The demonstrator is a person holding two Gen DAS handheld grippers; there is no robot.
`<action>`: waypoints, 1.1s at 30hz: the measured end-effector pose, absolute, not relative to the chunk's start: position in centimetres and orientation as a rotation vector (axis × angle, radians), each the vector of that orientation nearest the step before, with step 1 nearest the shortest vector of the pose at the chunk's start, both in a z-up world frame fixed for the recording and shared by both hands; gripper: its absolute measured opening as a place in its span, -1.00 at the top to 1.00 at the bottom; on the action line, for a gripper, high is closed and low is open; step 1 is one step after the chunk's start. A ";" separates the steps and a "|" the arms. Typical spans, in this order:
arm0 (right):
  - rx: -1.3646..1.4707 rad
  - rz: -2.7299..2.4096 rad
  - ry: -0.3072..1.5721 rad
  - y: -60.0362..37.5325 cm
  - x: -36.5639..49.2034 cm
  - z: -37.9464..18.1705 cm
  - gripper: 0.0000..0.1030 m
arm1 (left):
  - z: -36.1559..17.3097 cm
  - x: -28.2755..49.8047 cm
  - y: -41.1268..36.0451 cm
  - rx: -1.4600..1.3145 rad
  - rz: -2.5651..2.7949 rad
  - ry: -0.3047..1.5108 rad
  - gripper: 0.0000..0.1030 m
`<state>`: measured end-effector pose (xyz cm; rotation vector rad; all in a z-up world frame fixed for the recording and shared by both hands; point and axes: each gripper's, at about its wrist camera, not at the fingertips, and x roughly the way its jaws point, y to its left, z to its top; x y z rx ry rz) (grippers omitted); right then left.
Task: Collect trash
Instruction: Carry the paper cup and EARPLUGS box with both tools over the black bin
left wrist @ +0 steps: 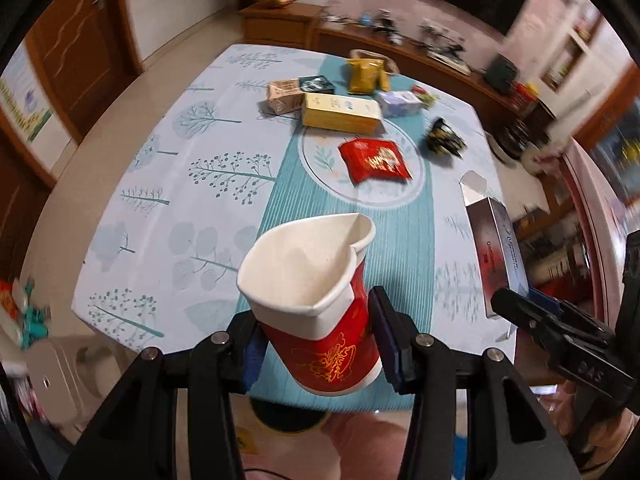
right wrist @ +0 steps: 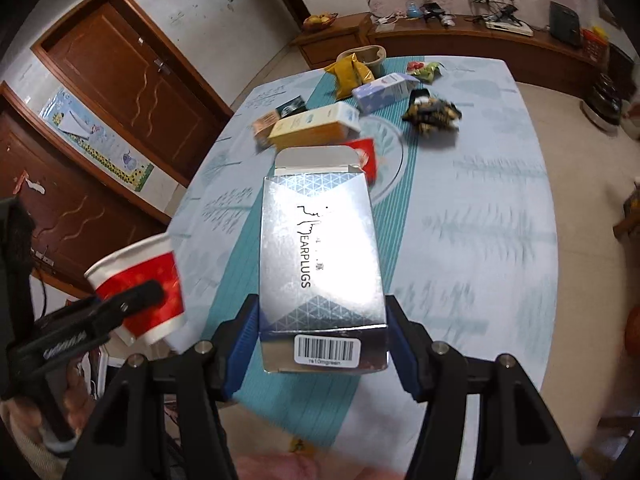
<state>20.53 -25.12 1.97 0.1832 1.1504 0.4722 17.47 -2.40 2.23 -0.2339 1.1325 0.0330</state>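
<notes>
My left gripper [left wrist: 316, 336] is shut on a crushed red and white paper cup [left wrist: 316, 300], held above the table's near edge. The cup also shows in the right wrist view [right wrist: 136, 284] at the lower left. My right gripper [right wrist: 322, 336] is shut on a silver earplugs box [right wrist: 320, 256] with its top flap open, held above the table. The box shows in the left wrist view [left wrist: 496, 252] at the right. More trash lies on the table: a red wrapper [left wrist: 374, 160], a yellow box [left wrist: 340, 114], a yellow pouch [left wrist: 364, 76], a dark crumpled wrapper [left wrist: 442, 138].
The table [left wrist: 168, 184] has a pale blue tree-print cloth. A pink box [left wrist: 284, 96], a dark box [left wrist: 318, 84] and a lilac box [left wrist: 400, 102] lie at the far side. A wooden sideboard [left wrist: 280, 24] and brown doors [right wrist: 132, 84] stand beyond.
</notes>
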 end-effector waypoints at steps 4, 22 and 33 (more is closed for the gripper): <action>0.241 0.408 1.112 -24.0 14.5 3.0 -0.16 | 2.5 13.7 -1.3 -0.154 -0.066 1.125 0.11; 0.272 0.233 1.278 -17.2 -3.6 -1.8 -0.16 | -3.6 0.1 0.3 0.042 -0.340 1.256 0.11; 0.395 0.157 1.484 -19.2 -5.0 -14.9 -0.17 | -15.3 -0.3 -2.7 0.069 -0.331 1.438 0.09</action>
